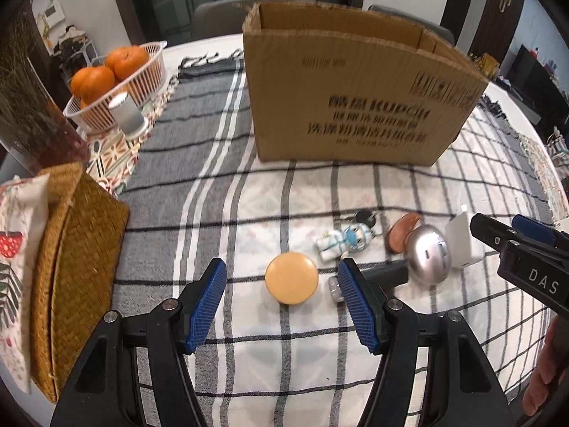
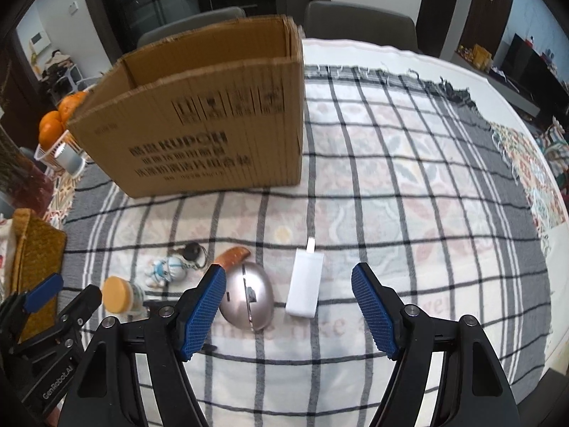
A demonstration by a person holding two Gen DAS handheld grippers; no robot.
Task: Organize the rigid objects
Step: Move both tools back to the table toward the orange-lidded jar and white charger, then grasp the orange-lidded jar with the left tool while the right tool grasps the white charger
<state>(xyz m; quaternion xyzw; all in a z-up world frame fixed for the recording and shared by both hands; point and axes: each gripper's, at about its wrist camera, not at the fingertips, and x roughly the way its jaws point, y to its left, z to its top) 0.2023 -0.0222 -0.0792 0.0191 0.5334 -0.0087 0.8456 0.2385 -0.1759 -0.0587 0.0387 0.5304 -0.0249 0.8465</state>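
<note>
A round jar with a tan lid (image 1: pixel 291 277) stands on the checked cloth between the open fingers of my left gripper (image 1: pixel 282 277). To its right lie a small astronaut figure keyring (image 1: pixel 343 240), a brown wooden piece (image 1: pixel 402 236), a silver dome (image 1: pixel 428 254) and a white charger (image 1: pixel 462 240). My right gripper (image 2: pixel 288 283) is open, with the white charger (image 2: pixel 305 283) between its fingers and the silver dome (image 2: pixel 247 297) by its left finger. The open cardboard box (image 1: pixel 355 96) stands behind the objects.
A white basket of oranges (image 1: pixel 117 85) and a silver cylinder (image 1: pixel 124 112) stand at the far left. A woven straw case (image 1: pixel 71 267) lies at the left edge. A small clear object (image 1: pixel 334 286) lies by my left gripper's right finger. Chairs stand behind the table.
</note>
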